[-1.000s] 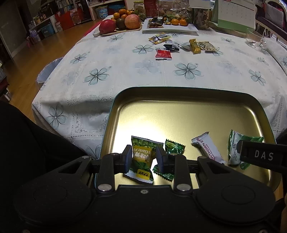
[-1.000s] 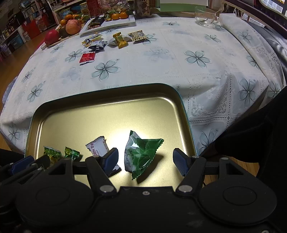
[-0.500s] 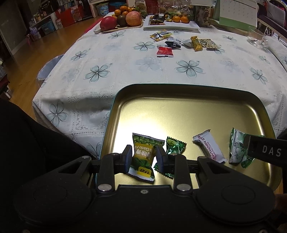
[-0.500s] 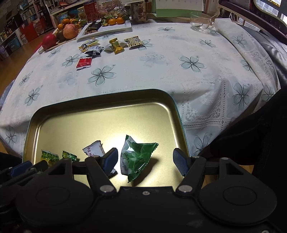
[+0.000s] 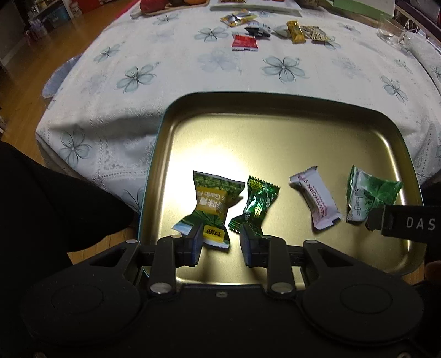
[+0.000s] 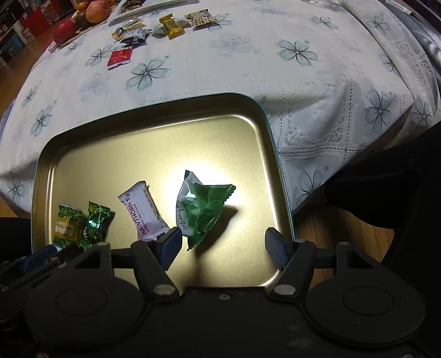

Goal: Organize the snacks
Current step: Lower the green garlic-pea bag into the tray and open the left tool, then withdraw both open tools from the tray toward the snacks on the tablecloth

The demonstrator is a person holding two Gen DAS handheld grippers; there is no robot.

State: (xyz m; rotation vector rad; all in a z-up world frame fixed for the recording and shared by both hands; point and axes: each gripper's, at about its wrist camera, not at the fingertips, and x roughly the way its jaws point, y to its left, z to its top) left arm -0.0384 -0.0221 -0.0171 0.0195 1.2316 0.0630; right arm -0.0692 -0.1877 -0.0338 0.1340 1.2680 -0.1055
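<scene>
A gold metal tray [image 5: 275, 143] [image 6: 154, 143] sits at the near table edge. In it lie a green-and-yellow snack packet [image 5: 210, 206] [image 6: 67, 223], a dark green candy [image 5: 257, 203] [image 6: 95, 223], a white hawthorn bar [image 5: 317, 201] [image 6: 143, 212] and a green-and-white packet [image 5: 366, 195] [image 6: 202, 209]. My left gripper [image 5: 222, 245] is open just behind the green-and-yellow packet, holding nothing. My right gripper [image 6: 223, 245] is open wide behind the green-and-white packet.
Further back on the flowered tablecloth [image 5: 193, 68] lie a red packet [image 5: 244, 42] [image 6: 120, 56], a yellow packet [image 5: 296, 31] [image 6: 172, 26] and several other wrappers. Fruit [image 6: 95, 12] and a white tray stand at the far edge. A glass [image 5: 391, 37] is at the far right.
My left gripper has opened and drawn back from the green-and-yellow packet, which now lies free in the tray. My right gripper stays open and has shifted slightly.
</scene>
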